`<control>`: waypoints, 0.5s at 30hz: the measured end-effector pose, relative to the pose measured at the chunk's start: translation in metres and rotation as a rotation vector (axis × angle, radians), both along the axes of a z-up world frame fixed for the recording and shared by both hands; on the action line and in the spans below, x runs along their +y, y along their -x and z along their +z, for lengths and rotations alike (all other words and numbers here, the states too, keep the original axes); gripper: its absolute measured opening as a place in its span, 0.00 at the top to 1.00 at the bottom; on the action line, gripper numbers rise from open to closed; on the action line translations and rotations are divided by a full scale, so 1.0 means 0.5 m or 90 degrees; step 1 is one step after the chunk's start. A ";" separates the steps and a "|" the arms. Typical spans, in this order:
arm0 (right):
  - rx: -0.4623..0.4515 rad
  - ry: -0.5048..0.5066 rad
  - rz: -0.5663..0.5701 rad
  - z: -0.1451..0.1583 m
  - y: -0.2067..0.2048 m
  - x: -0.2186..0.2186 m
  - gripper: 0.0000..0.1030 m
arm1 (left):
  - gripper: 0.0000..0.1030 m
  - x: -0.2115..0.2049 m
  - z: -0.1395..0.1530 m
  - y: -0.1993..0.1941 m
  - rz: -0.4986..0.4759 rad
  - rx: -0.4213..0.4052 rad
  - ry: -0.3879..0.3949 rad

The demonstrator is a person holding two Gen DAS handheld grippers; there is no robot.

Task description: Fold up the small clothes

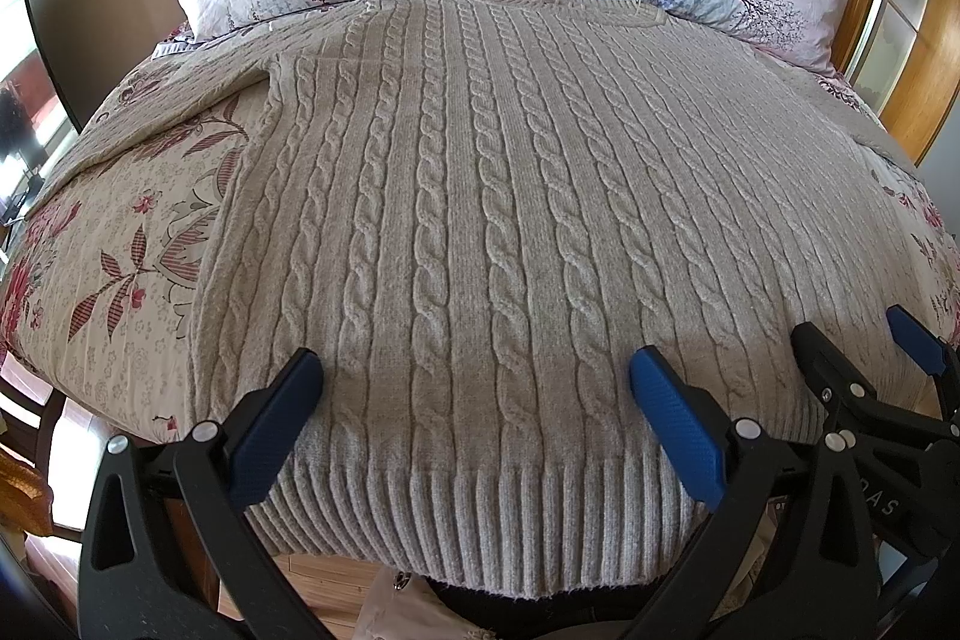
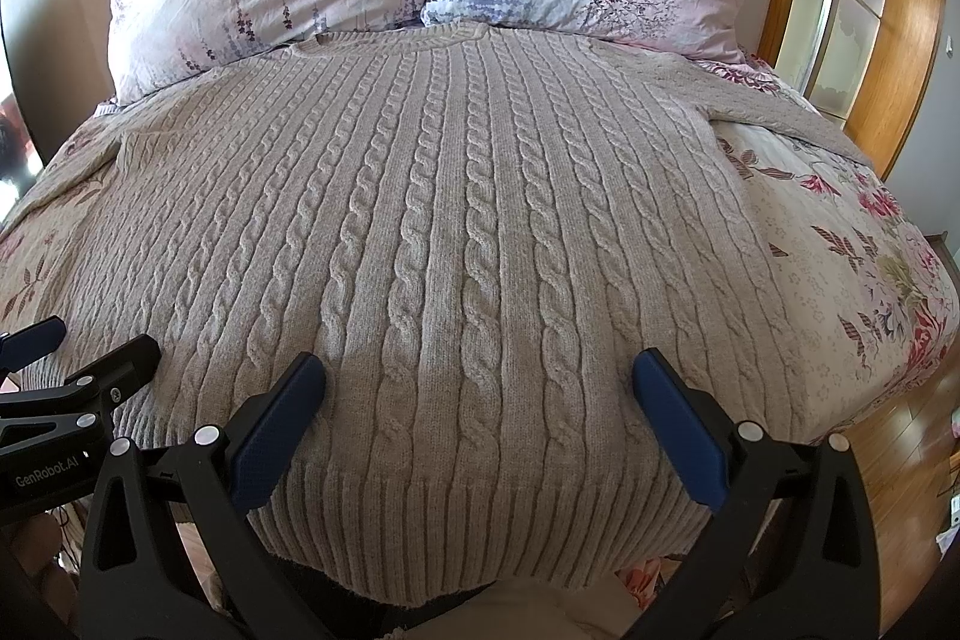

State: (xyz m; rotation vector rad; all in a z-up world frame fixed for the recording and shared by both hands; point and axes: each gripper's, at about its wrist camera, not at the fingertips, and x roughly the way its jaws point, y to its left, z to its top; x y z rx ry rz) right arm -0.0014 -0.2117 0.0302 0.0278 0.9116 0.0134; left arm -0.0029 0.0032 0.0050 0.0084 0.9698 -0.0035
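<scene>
Across the bed (image 1: 120, 244), filling mid-frame, the sweater (image 1: 480, 196) lies flat, sleeves outspread, unfolded. Left gripper (image 1: 474, 370) and right gripper (image 2: 480, 370) hover wide open over its lower-frame hem, holding nothing; every fold remains.

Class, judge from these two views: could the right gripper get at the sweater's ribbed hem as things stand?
Probably yes. The right gripper is open just above the sweater, the hem lies bare beneath it, and the left gripper sits off to the side.

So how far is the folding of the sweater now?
Done: the beige cable-knit sweater lies flat on the floral bed cover, sleeves spread. In hand: the left gripper and the right gripper are open over its ribbed hem, holding nothing. Left: every fold.
</scene>
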 end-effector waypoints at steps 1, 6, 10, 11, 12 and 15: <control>0.000 0.000 0.001 0.001 0.000 -0.001 0.01 | 0.02 0.000 0.001 0.000 0.000 0.000 0.000; 0.000 0.000 0.001 0.002 -0.002 -0.001 0.01 | 0.02 -0.001 -0.001 0.000 0.000 -0.001 0.000; 0.000 0.000 0.002 0.001 -0.001 0.000 0.01 | 0.02 -0.001 -0.002 0.000 0.000 -0.001 0.000; 0.001 0.000 0.002 0.001 -0.002 0.000 0.01 | 0.02 0.000 -0.001 0.000 0.000 0.000 0.000; 0.001 0.000 0.005 0.003 -0.003 -0.002 0.01 | 0.02 0.000 -0.002 0.000 0.000 0.000 0.000; 0.006 0.000 0.012 0.004 -0.009 -0.002 0.01 | 0.02 0.000 0.000 -0.002 -0.001 0.003 -0.001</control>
